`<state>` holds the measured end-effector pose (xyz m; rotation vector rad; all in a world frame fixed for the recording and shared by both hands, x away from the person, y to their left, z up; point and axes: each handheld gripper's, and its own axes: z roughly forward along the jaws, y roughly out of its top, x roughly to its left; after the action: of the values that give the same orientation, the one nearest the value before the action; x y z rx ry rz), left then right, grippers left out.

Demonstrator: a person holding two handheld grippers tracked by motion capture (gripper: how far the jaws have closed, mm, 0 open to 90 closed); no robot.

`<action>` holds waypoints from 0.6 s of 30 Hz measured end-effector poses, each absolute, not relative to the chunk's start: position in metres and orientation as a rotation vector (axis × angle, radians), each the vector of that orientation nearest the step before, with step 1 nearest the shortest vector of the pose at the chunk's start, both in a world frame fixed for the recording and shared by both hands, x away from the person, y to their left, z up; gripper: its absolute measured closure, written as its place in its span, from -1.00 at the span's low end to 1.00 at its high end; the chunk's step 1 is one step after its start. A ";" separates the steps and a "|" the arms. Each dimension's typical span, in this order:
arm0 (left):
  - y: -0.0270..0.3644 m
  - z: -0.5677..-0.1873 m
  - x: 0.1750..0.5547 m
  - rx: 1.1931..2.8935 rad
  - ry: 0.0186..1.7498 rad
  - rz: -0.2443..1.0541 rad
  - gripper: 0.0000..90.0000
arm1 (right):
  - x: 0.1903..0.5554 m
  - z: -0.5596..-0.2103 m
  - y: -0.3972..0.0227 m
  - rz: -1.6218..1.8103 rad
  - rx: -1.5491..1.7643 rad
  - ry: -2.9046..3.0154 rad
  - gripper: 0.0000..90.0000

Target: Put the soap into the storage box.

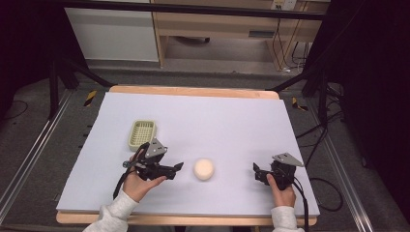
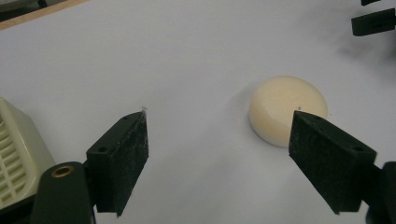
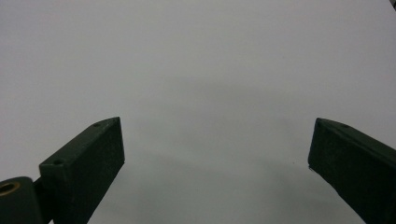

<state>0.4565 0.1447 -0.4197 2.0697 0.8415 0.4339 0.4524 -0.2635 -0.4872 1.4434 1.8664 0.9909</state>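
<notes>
A cream round puck-like object lies on the white table sheet near the front middle. In the left gripper view the same round object sits just beyond my right-hand jaw, slightly off to that side. My left gripper is open, a short way left of the object, jaws pointing at it. My left gripper holds nothing between its jaws. My right gripper rests open to the right of the object. Bare sheet lies under my right gripper.
A pale green slotted basket stands left of centre, just behind my left hand; its corner appears at the left of the left gripper view. The wooden table edge runs along the back. Cables trail over the floor at the right.
</notes>
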 end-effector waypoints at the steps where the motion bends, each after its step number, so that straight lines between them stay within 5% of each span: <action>1: 0.142 -0.419 0.457 2.073 0.835 0.431 -0.56 | 0.452 -0.487 -0.264 0.991 1.444 1.867 -0.91; 18: 0.116 -0.417 0.458 2.096 0.793 0.406 -0.56 | 0.452 -0.487 -0.264 0.996 1.449 1.866 -0.91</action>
<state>0.4576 0.1161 -0.4167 2.0960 0.7926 0.4057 0.4524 -0.2639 -0.4872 1.4487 1.8664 0.9956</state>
